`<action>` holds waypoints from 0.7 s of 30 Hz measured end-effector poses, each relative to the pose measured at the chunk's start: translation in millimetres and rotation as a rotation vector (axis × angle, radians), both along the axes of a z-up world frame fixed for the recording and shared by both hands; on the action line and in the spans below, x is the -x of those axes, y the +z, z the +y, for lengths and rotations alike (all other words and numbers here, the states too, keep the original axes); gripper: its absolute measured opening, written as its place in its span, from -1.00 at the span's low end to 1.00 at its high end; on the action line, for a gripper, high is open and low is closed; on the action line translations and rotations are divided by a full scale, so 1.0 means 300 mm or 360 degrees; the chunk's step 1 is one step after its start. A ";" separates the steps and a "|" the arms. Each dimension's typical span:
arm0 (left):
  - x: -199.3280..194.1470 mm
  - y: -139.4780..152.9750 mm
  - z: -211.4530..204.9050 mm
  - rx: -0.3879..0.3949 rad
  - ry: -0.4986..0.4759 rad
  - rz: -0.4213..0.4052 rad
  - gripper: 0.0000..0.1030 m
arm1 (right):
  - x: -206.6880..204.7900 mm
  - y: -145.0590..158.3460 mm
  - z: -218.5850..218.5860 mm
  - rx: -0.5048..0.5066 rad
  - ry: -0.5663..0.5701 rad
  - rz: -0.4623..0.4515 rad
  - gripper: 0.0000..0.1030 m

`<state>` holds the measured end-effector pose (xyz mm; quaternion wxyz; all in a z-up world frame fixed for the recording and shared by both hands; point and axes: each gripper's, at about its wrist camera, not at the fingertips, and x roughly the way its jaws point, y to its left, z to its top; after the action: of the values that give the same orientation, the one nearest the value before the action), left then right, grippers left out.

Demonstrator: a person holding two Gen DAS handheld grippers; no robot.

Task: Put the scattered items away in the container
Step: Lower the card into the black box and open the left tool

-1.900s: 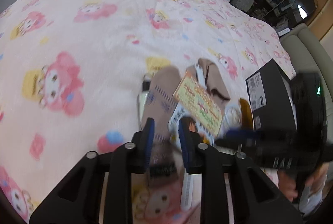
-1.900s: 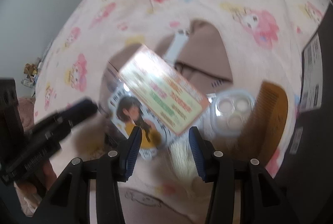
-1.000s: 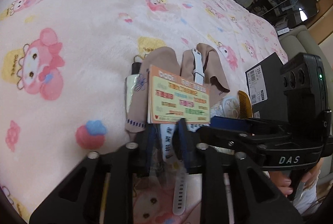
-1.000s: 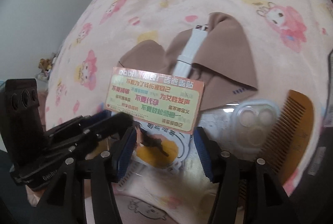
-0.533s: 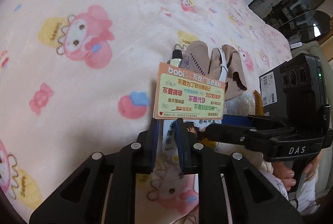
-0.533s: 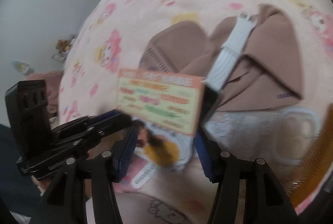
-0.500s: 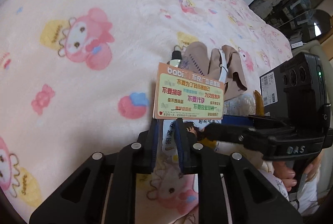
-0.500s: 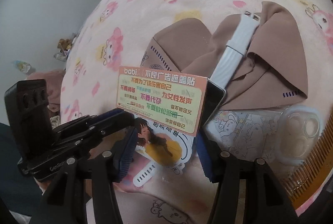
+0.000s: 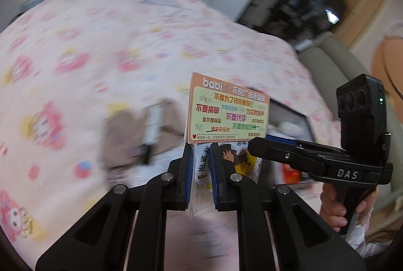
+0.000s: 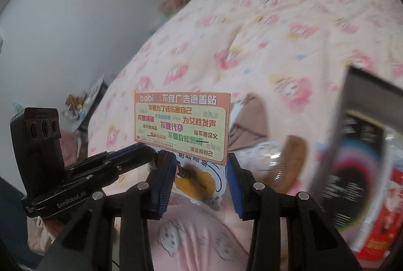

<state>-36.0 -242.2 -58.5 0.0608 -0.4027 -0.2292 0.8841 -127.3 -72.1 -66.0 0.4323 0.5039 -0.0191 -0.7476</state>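
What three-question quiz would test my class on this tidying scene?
1. Multiple choice: what is clamped in the left gripper? A) a white strap B) the sticker pack C) a brown cloth
2. True or false: the wooden comb lies inside the black box.
3. Fill the gap: the items not yet picked up lie on a pink cartoon-print ____.

Key: 1. B. 2. False: the comb lies on the bedding beside the box. 3. blanket.
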 end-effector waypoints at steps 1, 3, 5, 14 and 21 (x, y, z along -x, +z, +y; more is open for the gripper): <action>0.025 0.017 0.062 0.0013 -0.0054 0.0014 -0.79 | 0.010 0.025 0.063 0.0003 -0.0043 0.0024 -0.28; 0.084 0.028 0.179 0.0023 -0.0143 0.0011 -0.79 | 0.026 0.060 0.185 -0.0003 -0.0122 0.0066 -0.28; 0.137 0.021 0.292 -0.0006 -0.0232 0.0000 -0.79 | 0.048 0.074 0.299 -0.0024 -0.0189 0.0089 -0.28; 0.340 -0.171 0.724 -0.0014 -0.0496 -0.0289 -0.79 | 0.212 -0.132 0.739 -0.0225 -0.0425 -0.0088 -0.28; 0.394 -0.269 0.821 0.0067 -0.0534 -0.0457 -0.77 | 0.244 -0.282 0.837 -0.0318 -0.0490 -0.0201 -0.28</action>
<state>-154.1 4.0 -139.1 0.1654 -0.5581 -0.1468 0.7997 -200.4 179.1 -150.4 0.2587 0.5813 -0.0488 -0.7699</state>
